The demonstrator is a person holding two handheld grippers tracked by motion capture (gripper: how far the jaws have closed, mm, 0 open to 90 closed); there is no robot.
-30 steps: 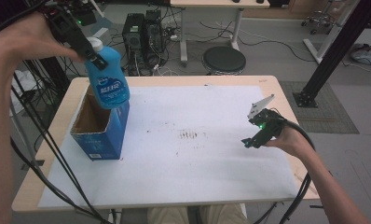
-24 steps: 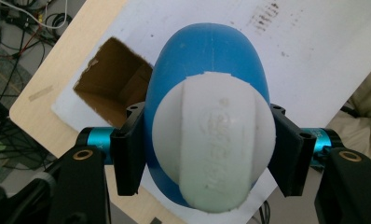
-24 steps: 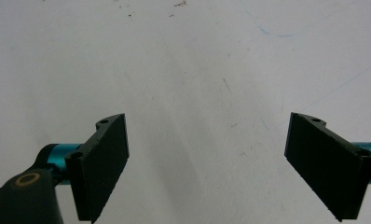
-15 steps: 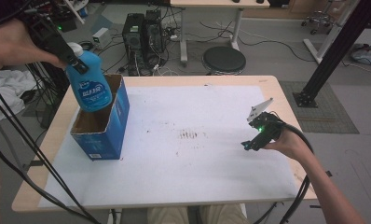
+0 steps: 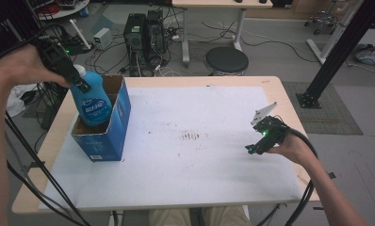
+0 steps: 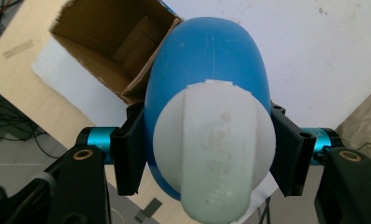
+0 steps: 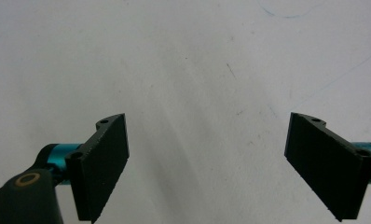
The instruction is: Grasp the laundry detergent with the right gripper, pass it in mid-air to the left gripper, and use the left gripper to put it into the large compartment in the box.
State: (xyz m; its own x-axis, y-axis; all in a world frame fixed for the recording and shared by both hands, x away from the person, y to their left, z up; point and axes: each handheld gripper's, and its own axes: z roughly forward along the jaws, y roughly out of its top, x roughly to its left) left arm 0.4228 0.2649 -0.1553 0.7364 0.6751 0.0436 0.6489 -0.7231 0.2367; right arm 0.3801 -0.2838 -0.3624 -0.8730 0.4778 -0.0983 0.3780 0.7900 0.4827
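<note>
Presently the left gripper is clamped on the bottle, its two black jaws pressing the blue shoulders just below the white cap. Seen from the high view, that gripper holds the bottle at the neck, at ten o'clock on the table. The bottle hangs upright with its lower part inside the open top of the box; whether its base touches the box floor cannot be told. In the left gripper view the brown inside of the box lies at eleven o'clock from the bottle.

The right gripper has its jaws wide apart with nothing between them, only the white mat beyond. From the high view it sits low over the mat at three o'clock, well apart from the box. A smudge marks the mat near the middle.
</note>
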